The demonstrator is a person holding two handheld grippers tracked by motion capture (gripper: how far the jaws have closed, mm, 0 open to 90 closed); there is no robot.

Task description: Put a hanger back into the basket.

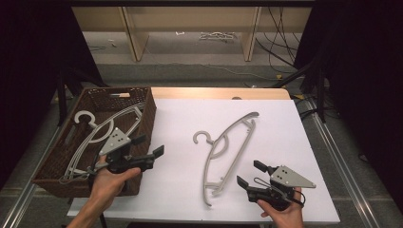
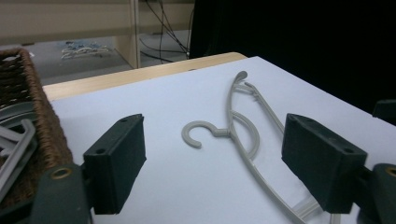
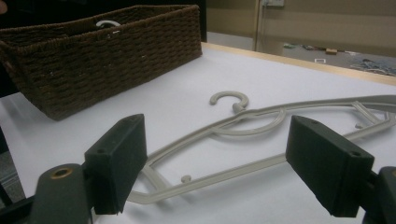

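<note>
white table, grey hanger at centre frame; light, stiff, slippery plastic, likely best pinched mid-bar; left gripper and right gripper both gape empty.

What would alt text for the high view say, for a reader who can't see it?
A grey plastic clothes hanger lies flat on the white table, between two hand-held black grippers, both with open, empty jaws. The left gripper hovers beside a brown wicker basket holding more grey hangers; the right gripper sits near the hanger's lower end.
</note>
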